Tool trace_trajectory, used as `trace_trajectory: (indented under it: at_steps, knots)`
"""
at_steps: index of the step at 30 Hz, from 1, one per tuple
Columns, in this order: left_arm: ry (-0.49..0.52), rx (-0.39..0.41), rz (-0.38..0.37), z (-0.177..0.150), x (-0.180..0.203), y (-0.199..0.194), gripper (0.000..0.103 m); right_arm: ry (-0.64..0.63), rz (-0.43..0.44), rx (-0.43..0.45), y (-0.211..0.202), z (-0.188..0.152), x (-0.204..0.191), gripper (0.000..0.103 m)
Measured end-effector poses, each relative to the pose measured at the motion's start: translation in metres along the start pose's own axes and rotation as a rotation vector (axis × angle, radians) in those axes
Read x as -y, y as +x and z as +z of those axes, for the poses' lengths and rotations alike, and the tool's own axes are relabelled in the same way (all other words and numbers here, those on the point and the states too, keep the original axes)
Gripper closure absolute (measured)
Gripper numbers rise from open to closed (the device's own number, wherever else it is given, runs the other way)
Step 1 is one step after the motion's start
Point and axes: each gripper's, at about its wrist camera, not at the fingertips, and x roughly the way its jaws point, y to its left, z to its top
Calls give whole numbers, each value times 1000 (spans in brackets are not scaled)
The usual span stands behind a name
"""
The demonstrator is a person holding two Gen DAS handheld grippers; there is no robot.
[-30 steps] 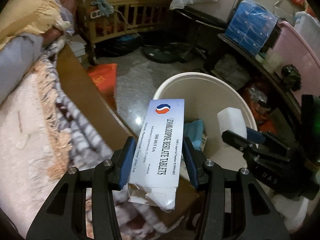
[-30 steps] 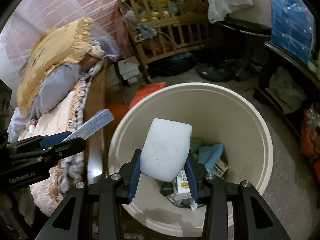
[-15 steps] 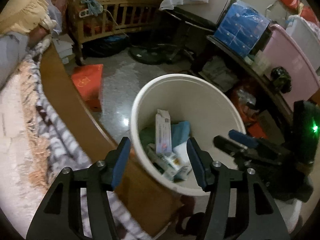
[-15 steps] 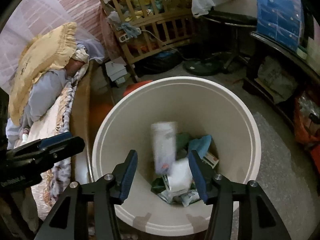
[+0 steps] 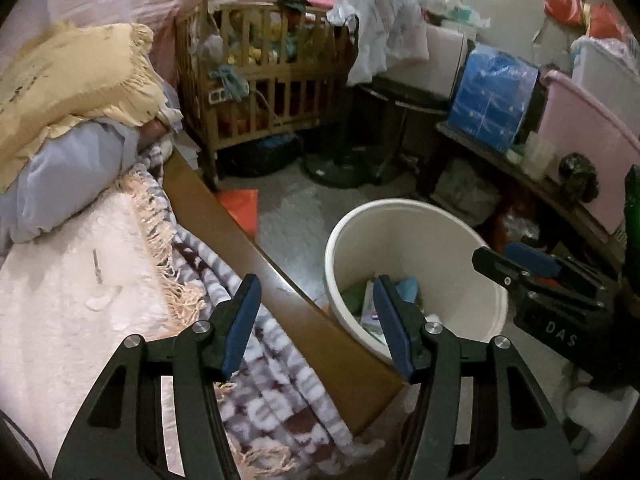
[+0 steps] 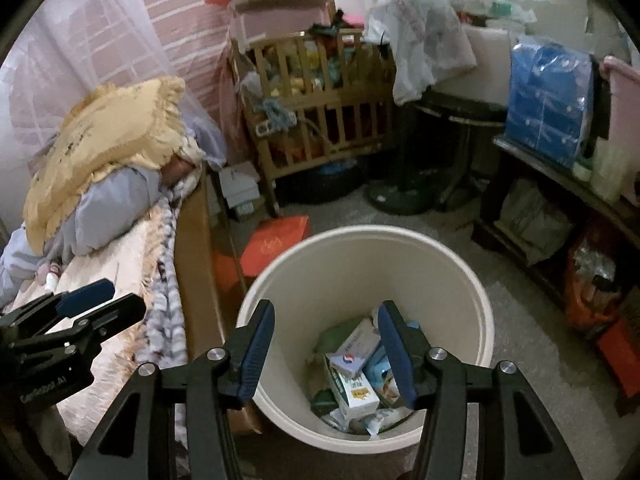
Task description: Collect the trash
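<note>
A cream round bin (image 6: pixel 460 280) stands on the floor beside the bed; it also shows in the left wrist view (image 5: pixel 472 248). Inside it lie several pieces of trash, among them a white tablet box (image 6: pixel 356 346) and a green-and-white carton (image 6: pixel 354 390). My right gripper (image 6: pixel 326 350) is open and empty, above the bin's near side. My left gripper (image 5: pixel 316 320) is open and empty, over the brown bed rail (image 5: pixel 224 216) left of the bin. Each gripper shows in the other's view: the right (image 5: pixel 520 266), the left (image 6: pixel 92 306).
The bed with a fringed blanket (image 5: pixel 80 280) and a yellow pillow (image 5: pixel 68 76) lies to the left. A wooden crib (image 6: pixel 320 100), a fan base (image 6: pixel 404 196), a red box (image 6: pixel 276 246) and a cluttered shelf (image 6: pixel 560 208) surround the bin.
Both grippers opened: the left dropped the tablet box and the right dropped the white foam block into the bin. Both have since pulled back and up, the left towards the bed.
</note>
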Motion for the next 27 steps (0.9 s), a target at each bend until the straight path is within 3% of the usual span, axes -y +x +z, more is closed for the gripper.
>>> trace_trajectory:
  at_steps: [2,5,6,14,27]
  knots:
    - [-5,20,3,-1,-3,-9,46,-2,-9,23,-9,2,-3,50]
    - [1,58,27,1,-3,-22,46,-1,-6,64,-25,6,-9,30]
    - [2,71,34,1,-4,-27,46,-4,-10,76,-29,7,-11,29]
    - [-7,137,53,4,-9,-53,46,-28,-12,146,-59,13,-26,29]
    - [-14,185,73,3,-8,-72,46,-37,-18,178,-74,13,-33,28]
